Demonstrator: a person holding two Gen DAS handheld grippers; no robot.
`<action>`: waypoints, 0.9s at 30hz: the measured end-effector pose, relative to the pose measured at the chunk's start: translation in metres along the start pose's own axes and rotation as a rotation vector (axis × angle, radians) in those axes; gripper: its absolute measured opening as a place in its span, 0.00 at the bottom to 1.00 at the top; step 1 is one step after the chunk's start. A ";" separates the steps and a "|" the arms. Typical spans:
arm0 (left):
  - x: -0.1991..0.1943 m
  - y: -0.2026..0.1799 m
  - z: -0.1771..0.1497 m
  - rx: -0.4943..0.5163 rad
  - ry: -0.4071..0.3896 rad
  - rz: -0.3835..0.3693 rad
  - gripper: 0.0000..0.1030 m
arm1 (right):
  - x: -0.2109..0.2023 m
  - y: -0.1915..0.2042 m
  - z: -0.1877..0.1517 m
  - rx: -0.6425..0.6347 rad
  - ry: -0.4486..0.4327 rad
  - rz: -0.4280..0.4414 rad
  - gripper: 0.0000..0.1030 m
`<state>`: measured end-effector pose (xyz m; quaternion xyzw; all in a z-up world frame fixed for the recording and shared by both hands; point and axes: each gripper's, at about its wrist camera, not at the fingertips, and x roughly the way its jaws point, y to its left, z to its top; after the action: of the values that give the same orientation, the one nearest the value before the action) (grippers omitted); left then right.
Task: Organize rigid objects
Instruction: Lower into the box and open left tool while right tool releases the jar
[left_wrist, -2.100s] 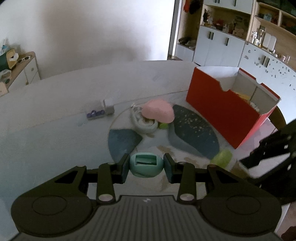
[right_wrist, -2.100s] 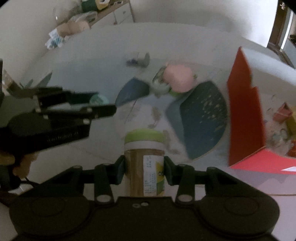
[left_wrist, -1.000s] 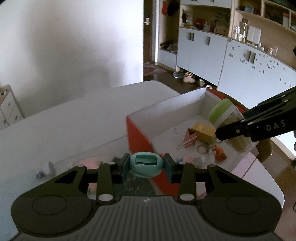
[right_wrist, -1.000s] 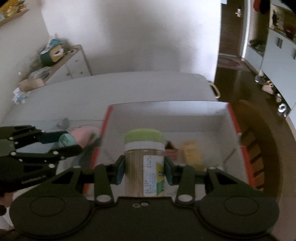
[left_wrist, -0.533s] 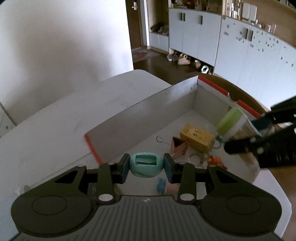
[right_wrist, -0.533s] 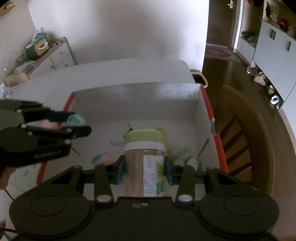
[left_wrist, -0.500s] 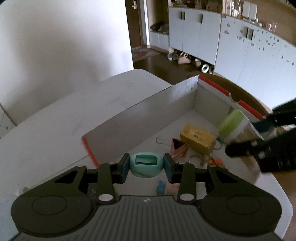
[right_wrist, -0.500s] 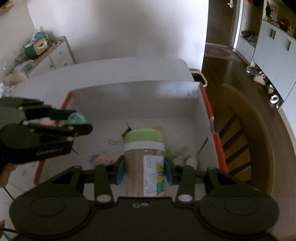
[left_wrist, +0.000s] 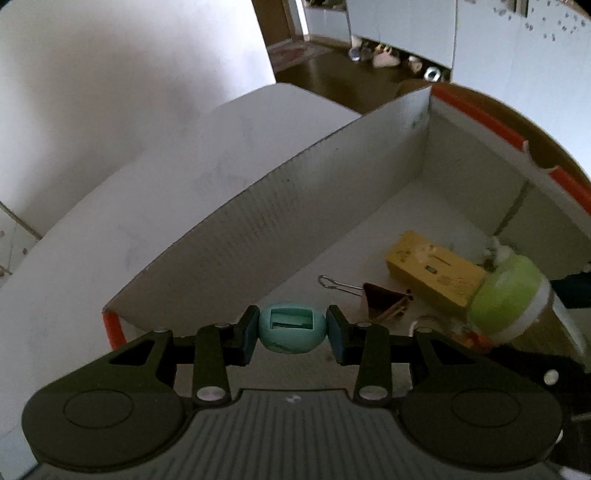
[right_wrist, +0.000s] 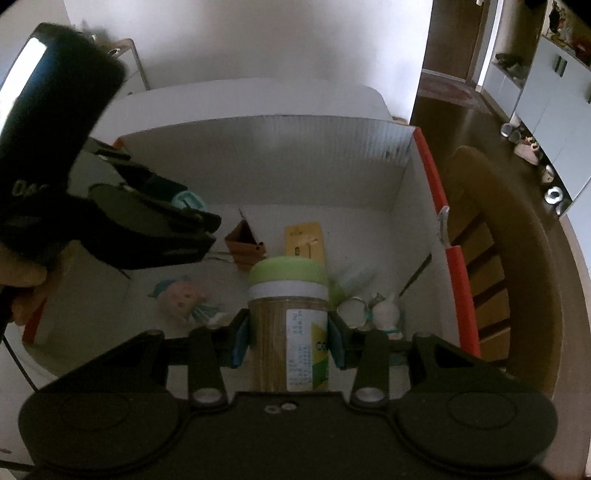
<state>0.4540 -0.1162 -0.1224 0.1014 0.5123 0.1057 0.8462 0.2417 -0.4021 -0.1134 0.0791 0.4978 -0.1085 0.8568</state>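
My left gripper (left_wrist: 292, 329) is shut on a small teal egg-shaped object (left_wrist: 291, 327) and hangs over the near end of an open red box (left_wrist: 476, 110) with white inner walls. The right gripper (right_wrist: 288, 332) is shut on a clear jar of toothpicks (right_wrist: 288, 325) with a green lid, held inside the same box. In the right wrist view the left gripper (right_wrist: 207, 225) reaches in from the left with the teal object (right_wrist: 188, 201). In the left wrist view the jar (left_wrist: 509, 299) shows low at the right.
On the box floor lie a yellow block (left_wrist: 432, 271), a brown binder clip (left_wrist: 384, 299), a pink doll head (right_wrist: 181, 295), a small white figurine (right_wrist: 386, 314) and other trinkets. The box sits on a white table (left_wrist: 166, 177). A wooden chair (right_wrist: 517, 258) stands right of it.
Both grippers have sunk toward the box interior with their objects still held. The left gripper has come in over the box's near end, close beside the right one.
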 end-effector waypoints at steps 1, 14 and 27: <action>0.004 -0.001 0.002 -0.001 0.012 0.003 0.37 | 0.001 -0.001 0.000 0.000 0.003 0.004 0.40; 0.034 -0.002 0.008 -0.020 0.115 0.015 0.37 | 0.014 0.002 -0.001 -0.015 0.057 0.015 0.40; 0.040 -0.005 0.002 -0.062 0.176 -0.005 0.37 | 0.013 -0.005 0.001 0.003 0.070 0.052 0.54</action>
<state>0.4747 -0.1101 -0.1570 0.0641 0.5813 0.1282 0.8009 0.2475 -0.4086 -0.1242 0.0973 0.5251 -0.0841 0.8412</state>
